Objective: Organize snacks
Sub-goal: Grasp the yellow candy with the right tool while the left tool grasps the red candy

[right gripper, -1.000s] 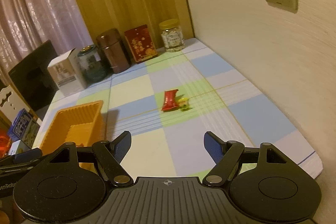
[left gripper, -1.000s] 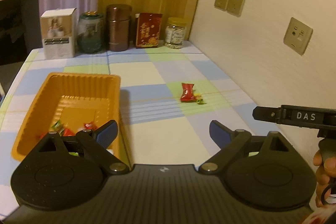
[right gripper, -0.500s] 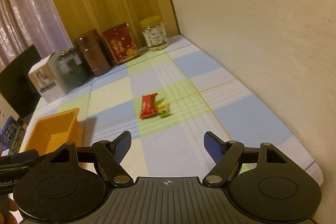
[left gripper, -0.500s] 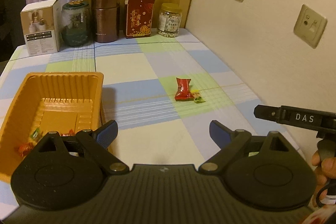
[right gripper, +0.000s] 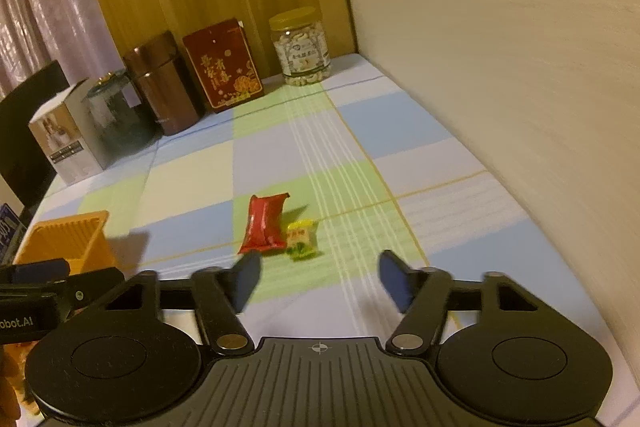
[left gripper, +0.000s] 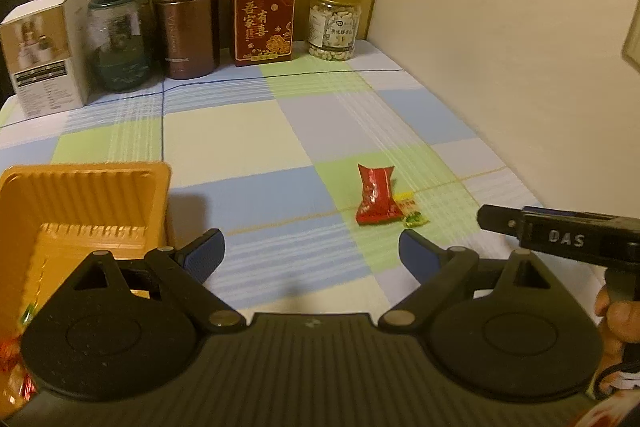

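From the left wrist view, the left gripper [left gripper: 312,253] is seen with its blue-padded fingers spread wide and nothing between them. The red snack packet [left gripper: 376,200] lies ahead and to the right of the tongs on the checked desk [left gripper: 240,131], nearer the desk's right edge along the wall than its left edge. Its long axis runs roughly away from the camera, tilted slightly. A small yellow-green candy [left gripper: 411,214] is seen touching or just beside the packet's near right corner. The orange tray [left gripper: 86,187] sits toward the near left corner of the desk, with a few wrapped sweets visible, blurred, at its bottom. Part of the other tool is seen at the right edge, held in a hand [left gripper: 614,327].

From the right wrist view, the right gripper [right gripper: 320,281] is likewise held open and empty. The red snack packet [right gripper: 265,223] lies just ahead of the left finger's tip, slightly left of the midline, while the yellow-green candy [right gripper: 301,239] sits almost centred between the fingers, a little beyond them. The packet's long axis runs away from the tongs, so a grasp across its width appears possible. The right gripper is judged the nearer of the two. The packet looks glossy, crinkled and soft; the candy's wrapper is small and flat. The orange tray [right gripper: 66,237] is seen well apart, at the left edge.
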